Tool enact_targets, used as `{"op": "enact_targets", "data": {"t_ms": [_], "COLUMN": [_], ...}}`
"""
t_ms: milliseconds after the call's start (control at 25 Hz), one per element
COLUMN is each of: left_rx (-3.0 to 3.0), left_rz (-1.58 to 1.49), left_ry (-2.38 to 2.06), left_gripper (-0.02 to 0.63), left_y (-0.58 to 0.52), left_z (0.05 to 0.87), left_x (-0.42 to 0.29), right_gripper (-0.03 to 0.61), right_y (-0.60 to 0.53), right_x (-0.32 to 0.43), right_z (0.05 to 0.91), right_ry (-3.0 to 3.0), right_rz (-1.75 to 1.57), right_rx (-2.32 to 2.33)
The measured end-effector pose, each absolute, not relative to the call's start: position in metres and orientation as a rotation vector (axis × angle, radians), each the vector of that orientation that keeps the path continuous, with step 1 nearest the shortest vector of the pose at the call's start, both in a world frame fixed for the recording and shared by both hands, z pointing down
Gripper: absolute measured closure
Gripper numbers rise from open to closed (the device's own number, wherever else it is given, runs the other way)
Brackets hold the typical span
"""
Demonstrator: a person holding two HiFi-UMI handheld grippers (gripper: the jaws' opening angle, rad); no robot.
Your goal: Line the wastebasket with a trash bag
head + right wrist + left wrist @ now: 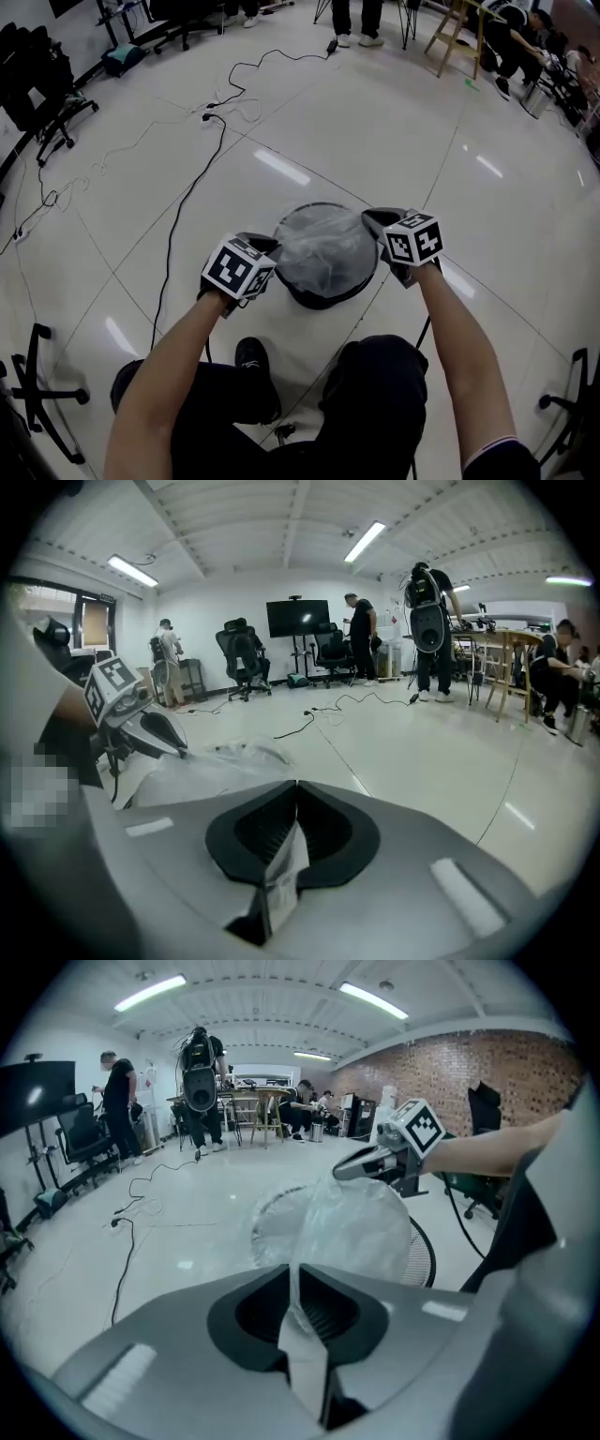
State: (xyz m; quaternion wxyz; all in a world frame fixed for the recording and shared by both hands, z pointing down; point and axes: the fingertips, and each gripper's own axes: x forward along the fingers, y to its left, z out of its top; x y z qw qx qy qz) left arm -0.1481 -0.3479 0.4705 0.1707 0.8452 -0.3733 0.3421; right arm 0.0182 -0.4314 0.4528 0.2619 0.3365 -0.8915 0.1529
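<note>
A black mesh wastebasket stands on the floor in front of the person's knees. A clear trash bag billows over its mouth. My left gripper is at the basket's left rim, shut on the bag's edge. The left gripper view shows the film pinched between the closed jaws, with the mesh rim behind it. My right gripper is at the right rim, also shut on the bag. In the right gripper view a strip of film sits in the closed jaws, and the rest of the bag stretches towards the left gripper.
Black cables run over the white floor to the left of the basket. Office chairs stand far left, and chair bases sit close on both sides. People and a wooden stool are at the far end.
</note>
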Motion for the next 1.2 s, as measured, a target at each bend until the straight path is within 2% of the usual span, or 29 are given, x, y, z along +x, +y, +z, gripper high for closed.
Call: {"op": "enact_targets", "data": {"t_ms": [200, 560, 1200], "left_rx": [2.450, 2.521, 2.527], "left_rz": [0.962, 1.070, 1.209], "left_ry": [-1.065, -0.941, -0.752], "left_gripper": [0.600, 0.601, 0.601], "left_y": [-0.338, -0.291, -0.234], "left_z": [0.453, 0.443, 0.474], "left_x": [-0.150, -0.145, -0.114], "right_gripper": [0.574, 0.574, 0.574], "right_y": [-0.413, -0.350, -0.285], "right_x": [0.022, 0.024, 0.059], "right_z": [0.430, 0.396, 0.441], "right_ry": [-2.449, -2.515, -2.524], "right_rz": [0.361, 0.235, 0.315], "right_rx": [0.887, 0.798, 0.743]}}
